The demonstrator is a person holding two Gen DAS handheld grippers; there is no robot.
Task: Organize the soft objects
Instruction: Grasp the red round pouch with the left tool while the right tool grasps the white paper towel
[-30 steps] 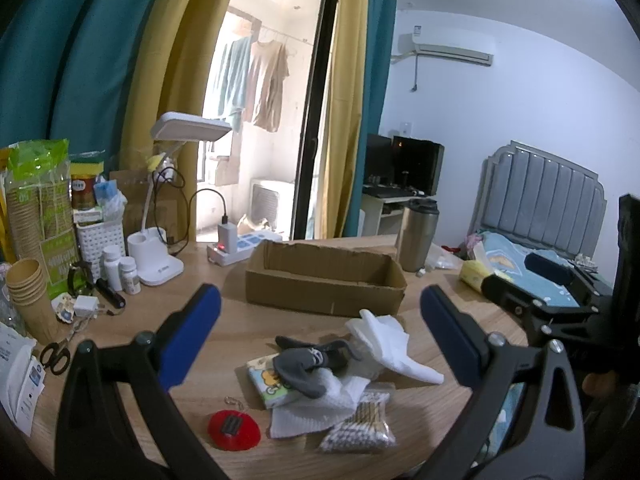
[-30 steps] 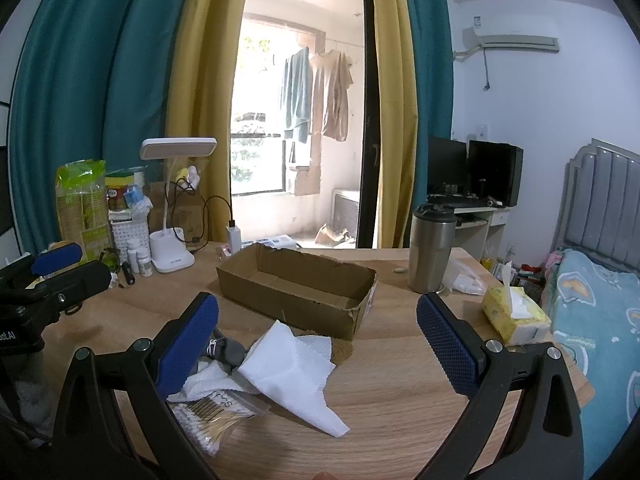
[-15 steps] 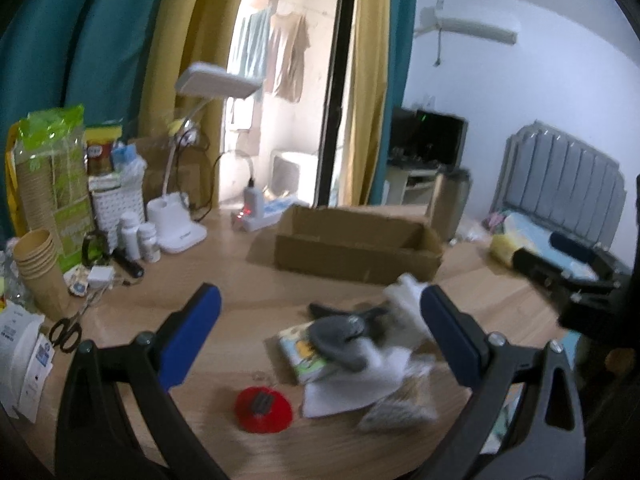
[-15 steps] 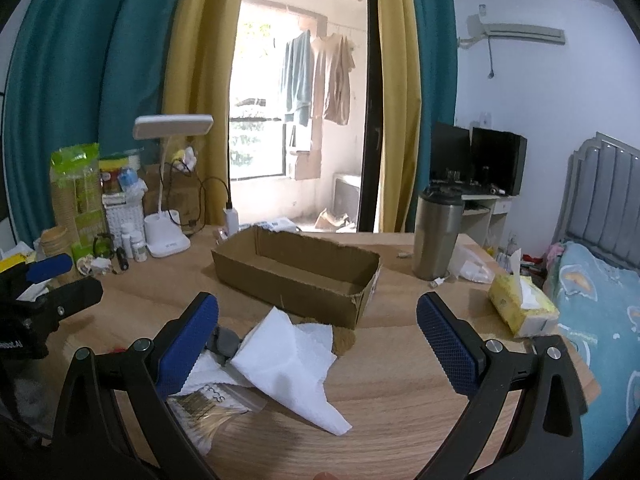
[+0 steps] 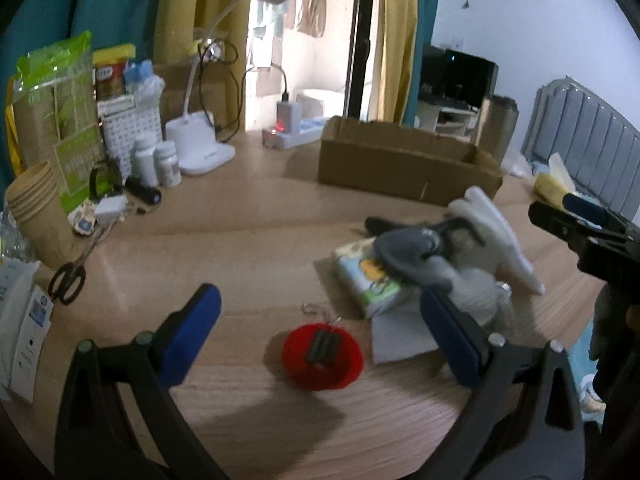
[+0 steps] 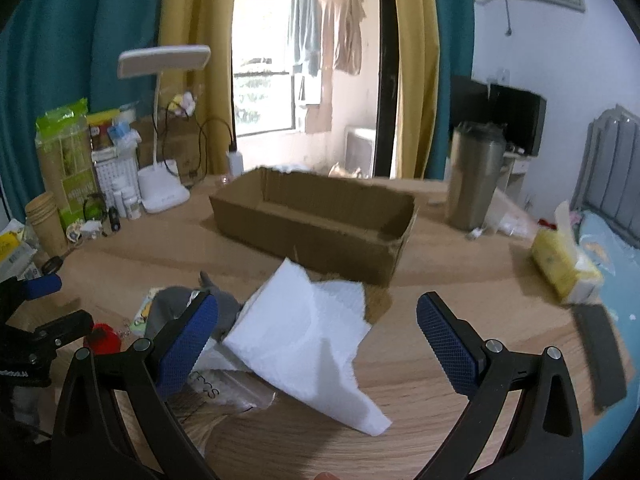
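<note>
Left wrist view: the left gripper [image 5: 320,320] hangs low over the worktop [image 5: 240,240] near its front edge, jaws wide with nothing between them. Just past the fingertips sits a red disc [image 5: 322,355]. To its right is the soft pile: a grey sock [image 5: 408,252] draped over a tissue pack [image 5: 366,280], white paper towels [image 5: 492,232] behind. The cardboard box [image 5: 408,164] sits further back, toward the far edge.

Right wrist view: the right gripper [image 6: 318,336] is also spread wide and empty, tilted down at a white paper towel [image 6: 308,332] lying right between its fingers. The open box [image 6: 316,224] is beyond it, a steel tumbler [image 6: 474,176] to its right.
</note>
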